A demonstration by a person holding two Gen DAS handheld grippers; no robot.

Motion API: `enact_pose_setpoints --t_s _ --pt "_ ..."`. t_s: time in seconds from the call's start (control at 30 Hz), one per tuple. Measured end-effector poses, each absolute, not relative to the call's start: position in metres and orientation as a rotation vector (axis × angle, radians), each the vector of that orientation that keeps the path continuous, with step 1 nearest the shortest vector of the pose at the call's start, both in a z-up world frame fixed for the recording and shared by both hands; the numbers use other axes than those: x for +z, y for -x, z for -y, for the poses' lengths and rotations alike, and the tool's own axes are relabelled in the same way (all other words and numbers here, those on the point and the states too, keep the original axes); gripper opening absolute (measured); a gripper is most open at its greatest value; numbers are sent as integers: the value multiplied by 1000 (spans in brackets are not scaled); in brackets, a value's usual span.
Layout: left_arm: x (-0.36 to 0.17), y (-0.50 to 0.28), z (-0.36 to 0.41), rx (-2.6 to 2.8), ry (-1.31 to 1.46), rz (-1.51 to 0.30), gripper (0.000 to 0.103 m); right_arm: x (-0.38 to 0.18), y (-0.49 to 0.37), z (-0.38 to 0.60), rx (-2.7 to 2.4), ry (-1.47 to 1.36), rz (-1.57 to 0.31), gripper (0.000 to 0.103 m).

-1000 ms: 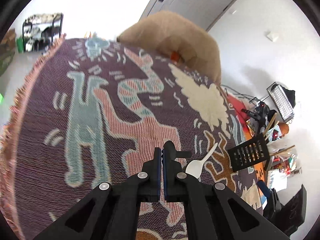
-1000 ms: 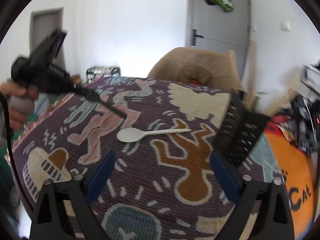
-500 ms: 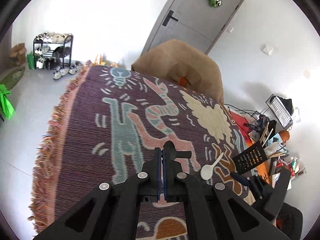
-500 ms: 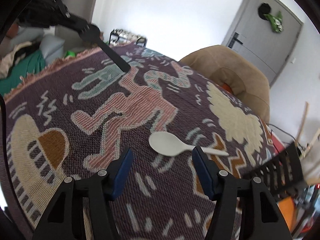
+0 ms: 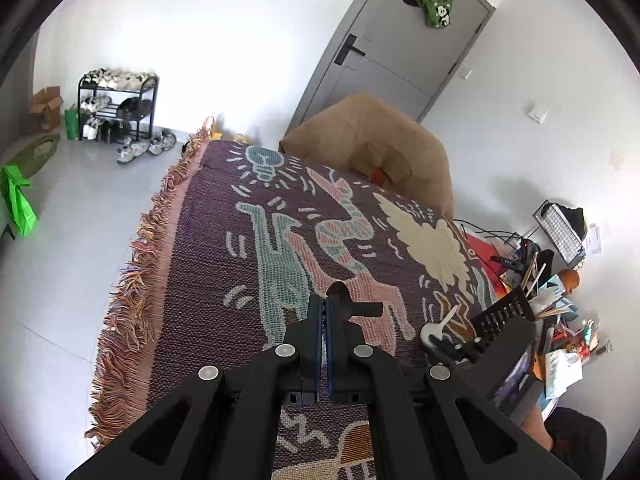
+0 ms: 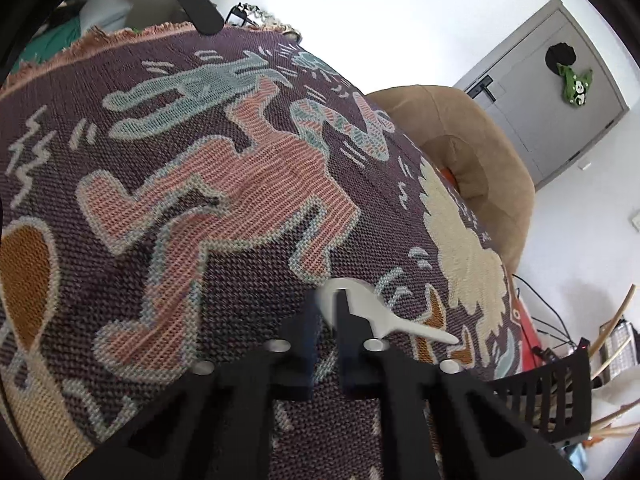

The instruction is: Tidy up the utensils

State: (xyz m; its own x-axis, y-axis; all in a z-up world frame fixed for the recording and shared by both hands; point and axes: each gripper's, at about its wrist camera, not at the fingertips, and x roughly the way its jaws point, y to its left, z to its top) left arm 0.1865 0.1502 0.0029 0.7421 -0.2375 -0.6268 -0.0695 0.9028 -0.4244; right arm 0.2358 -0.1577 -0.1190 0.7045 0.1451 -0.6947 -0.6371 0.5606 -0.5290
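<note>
A white plastic spoon [image 6: 372, 312] lies on the patterned woven cloth [image 6: 240, 184], bowl to the left, handle pointing right. My right gripper [image 6: 326, 300] is low over the spoon's bowl, its jaws nearly closed around it with the bowl showing between them. The spoon also shows in the left wrist view [image 5: 436, 326] with the right gripper beside it. My left gripper [image 5: 325, 304] is shut and empty, held high above the cloth. A black slotted utensil holder [image 6: 548, 396] with wooden sticks stands at the right; it also shows in the left wrist view [image 5: 504, 316].
A tan beanbag chair [image 5: 372, 148] sits beyond the cloth's far edge, in front of a grey door [image 5: 396, 44]. The cloth's fringed edge [image 5: 136, 280] hangs at the left. Cluttered items [image 5: 560, 280] lie to the right. A shoe rack [image 5: 116, 108] stands on the floor.
My right gripper has dropped down onto the spoon and narrowed its jaws around the bowl. My left gripper has risen higher and pulled back, staying shut.
</note>
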Motion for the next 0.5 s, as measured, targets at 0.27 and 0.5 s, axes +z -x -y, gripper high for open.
enact_pose_setpoints --t_s 0.27,0.5 --pt "20 -187 -134 -115 405 -709 0 -59 -224 183 567 658 -579 1" --pt "42 -184 -104 -155 341 -682 0 10 -227 237 644 363 -575 1"
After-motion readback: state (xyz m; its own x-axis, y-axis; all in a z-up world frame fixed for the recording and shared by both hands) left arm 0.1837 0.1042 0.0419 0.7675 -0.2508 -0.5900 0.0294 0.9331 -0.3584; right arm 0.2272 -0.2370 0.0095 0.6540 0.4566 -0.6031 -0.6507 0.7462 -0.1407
